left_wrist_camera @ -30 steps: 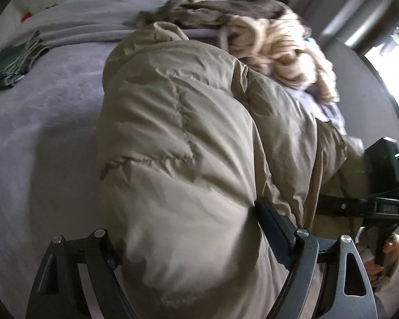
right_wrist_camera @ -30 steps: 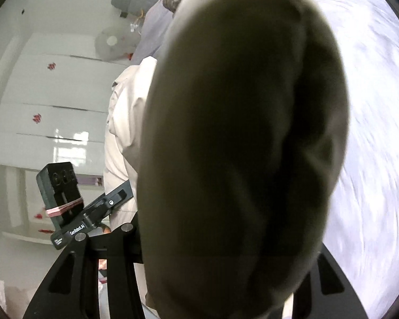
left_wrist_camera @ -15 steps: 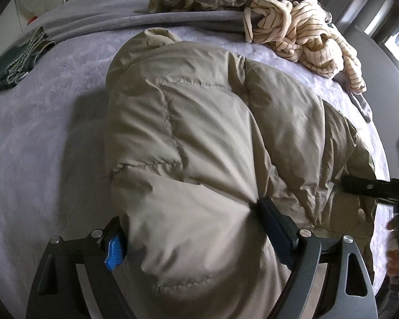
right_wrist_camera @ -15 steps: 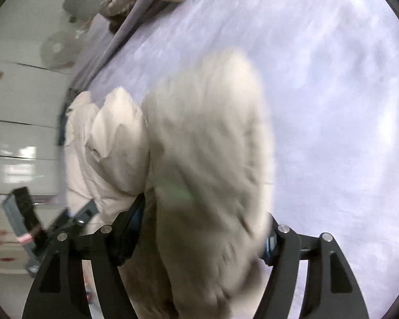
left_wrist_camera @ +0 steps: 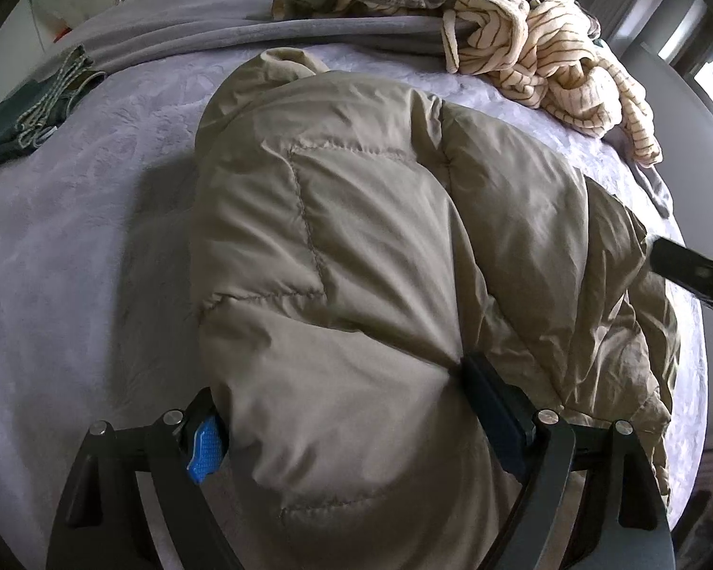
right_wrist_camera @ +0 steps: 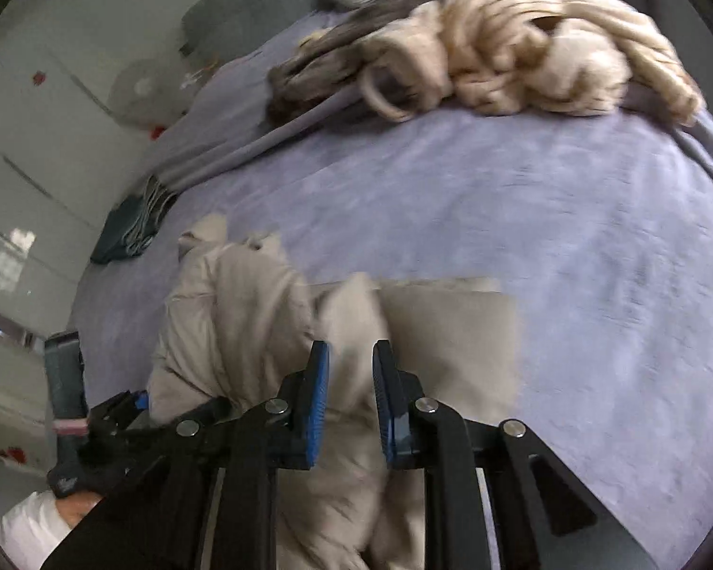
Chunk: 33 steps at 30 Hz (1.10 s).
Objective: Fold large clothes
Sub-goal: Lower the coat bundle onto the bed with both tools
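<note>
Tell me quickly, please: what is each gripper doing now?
Left gripper: closed wide on the beige puffer jacket.
Right gripper: fingers closing, nothing pressed between them; jacket lies below.

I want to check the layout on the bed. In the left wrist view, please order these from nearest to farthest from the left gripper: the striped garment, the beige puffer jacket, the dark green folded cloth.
1. Beige puffer jacket, between the left gripper fingers.
2. Dark green folded cloth, far left.
3. Striped garment, top right.
</note>
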### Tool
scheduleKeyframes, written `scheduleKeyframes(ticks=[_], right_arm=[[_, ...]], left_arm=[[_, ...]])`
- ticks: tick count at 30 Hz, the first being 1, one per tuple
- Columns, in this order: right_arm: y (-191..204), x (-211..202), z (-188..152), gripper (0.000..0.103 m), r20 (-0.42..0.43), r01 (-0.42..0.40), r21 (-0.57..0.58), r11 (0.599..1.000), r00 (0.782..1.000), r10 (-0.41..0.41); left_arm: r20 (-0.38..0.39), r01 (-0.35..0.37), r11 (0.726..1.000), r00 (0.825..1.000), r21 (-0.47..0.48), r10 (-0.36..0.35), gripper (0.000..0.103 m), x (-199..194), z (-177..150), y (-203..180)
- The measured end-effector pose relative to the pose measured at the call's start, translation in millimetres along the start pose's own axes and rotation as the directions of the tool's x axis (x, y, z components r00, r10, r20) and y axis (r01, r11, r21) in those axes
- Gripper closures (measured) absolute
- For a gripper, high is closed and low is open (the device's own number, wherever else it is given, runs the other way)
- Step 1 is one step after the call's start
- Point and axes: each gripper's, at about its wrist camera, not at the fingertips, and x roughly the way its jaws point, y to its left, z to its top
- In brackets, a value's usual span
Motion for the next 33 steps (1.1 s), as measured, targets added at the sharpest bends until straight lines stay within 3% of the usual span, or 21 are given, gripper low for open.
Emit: scheduleKeyframes(ticks=[2,4,7,12,20,28,33], right_arm=[[2.8,23.1,0.7,0.082,-0.023,0.027,-0.005,1.000,0.999,-0.027],[-4.2,42.3,-0.7,0.083,-0.050,0.067,0.012,0.998,0.997,-0.066],[-15.8,50.7,-3.5,0.083,-0.072,0.094,0.037,0.995,0.993,-0.091],[-22.5,66.5,-6.5,0.086,-0.099,0.131,0.024,0.991,0.987,-0.128],[-38.9,84.4,-13.7,0.087,-0.120,0.138,0.039,0.990,0.984,-0.132],[-23.1,23.0,-23.7,0.086,-0.095,0.048,0.057,0.997,0.995,-0.043],[-12.9,-9.7,-44.6,0.085,-0.092,0.001,0.048,0.999,0.996,0.004]], left_arm=[[0.036,-0.043,0.999,0.998,-0.008,0.043,0.014,-10.9,2.1,2.0],[0.154,-0.098,0.994,0.983,-0.039,0.103,0.014,-33.3,6.9,8.9],[0.230,-0.101,0.992,0.966,-0.080,0.117,0.014,-43.1,21.9,18.9],[0.144,-0.103,0.992,0.983,-0.079,0.113,0.014,8.5,35.5,17.5],[0.147,-0.130,0.991,0.980,-0.045,0.135,0.014,26.2,30.3,4.8],[0.158,-0.151,0.988,0.975,-0.034,0.154,0.014,15.1,25.8,8.9],[0.169,-0.161,0.987,0.973,-0.007,0.159,0.014,-18.6,12.5,11.9]])
